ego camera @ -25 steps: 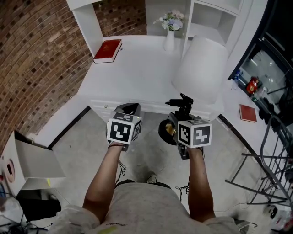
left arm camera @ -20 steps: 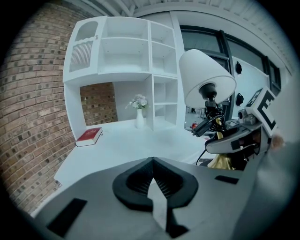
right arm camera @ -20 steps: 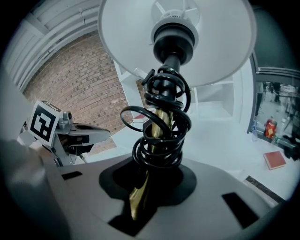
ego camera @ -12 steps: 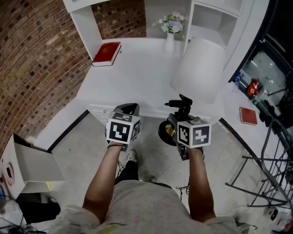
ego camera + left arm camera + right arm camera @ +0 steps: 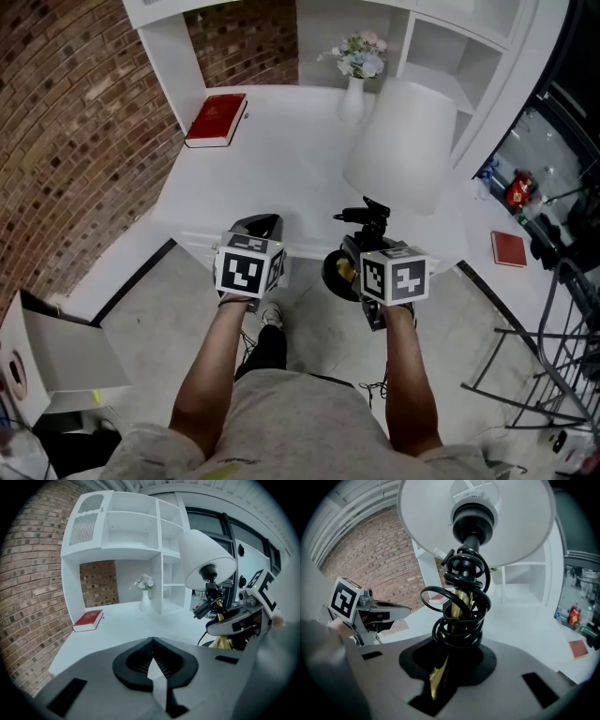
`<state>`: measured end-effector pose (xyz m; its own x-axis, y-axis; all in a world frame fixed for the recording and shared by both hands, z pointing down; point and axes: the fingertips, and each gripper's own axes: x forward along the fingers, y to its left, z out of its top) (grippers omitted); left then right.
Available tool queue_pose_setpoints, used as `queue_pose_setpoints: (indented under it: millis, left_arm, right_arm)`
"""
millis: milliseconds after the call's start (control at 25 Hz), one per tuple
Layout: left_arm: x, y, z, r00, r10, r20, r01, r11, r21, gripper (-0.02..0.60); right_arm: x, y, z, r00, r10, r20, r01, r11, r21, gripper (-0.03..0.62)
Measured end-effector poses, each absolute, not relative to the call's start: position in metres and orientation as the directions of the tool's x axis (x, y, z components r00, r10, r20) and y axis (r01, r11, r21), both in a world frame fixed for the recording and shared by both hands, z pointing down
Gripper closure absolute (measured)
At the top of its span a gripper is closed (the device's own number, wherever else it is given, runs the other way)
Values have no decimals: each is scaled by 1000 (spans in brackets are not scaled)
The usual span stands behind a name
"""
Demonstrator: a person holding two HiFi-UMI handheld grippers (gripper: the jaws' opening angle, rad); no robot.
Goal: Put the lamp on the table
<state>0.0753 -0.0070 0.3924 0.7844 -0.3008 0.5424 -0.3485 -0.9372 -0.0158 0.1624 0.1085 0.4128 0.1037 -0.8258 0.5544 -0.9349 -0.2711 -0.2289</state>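
A lamp with a white shade (image 5: pixel 405 145) and a brass stem (image 5: pixel 457 605) wrapped in black cord hangs above the floor, just in front of the white table (image 5: pixel 272 155). My right gripper (image 5: pixel 352 267) is shut on the stem, just above the lamp's black round base (image 5: pixel 334 274). The shade (image 5: pixel 478 522) rises straight ahead of the jaws in the right gripper view. My left gripper (image 5: pixel 262 228) is level with it to the left, shut and empty. The left gripper view shows the lamp (image 5: pixel 206 562) at its right and the table (image 5: pixel 136 623) ahead.
A red book (image 5: pixel 216 120) lies at the table's back left and a white vase of flowers (image 5: pixel 354 82) at the back. White shelves rise behind, a brick wall (image 5: pixel 75 122) at left. Another red book (image 5: pixel 509 248) and a metal rack (image 5: pixel 562 356) are at right, a box (image 5: pixel 56 352) at left.
The table has drawn a little nearer as the person steps forward. Both grippers keep their places side by side, the lamp still in the right one.
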Motion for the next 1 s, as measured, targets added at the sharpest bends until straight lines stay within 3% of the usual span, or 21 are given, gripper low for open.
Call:
queue_pose_setpoints:
  millis: [1000]
  left_arm:
    - [82,-190,407,775,-265,574,-353,-935,45,586]
  right_arm:
    - [175,-78,417,105,-807,581,-921,-299,-249,505]
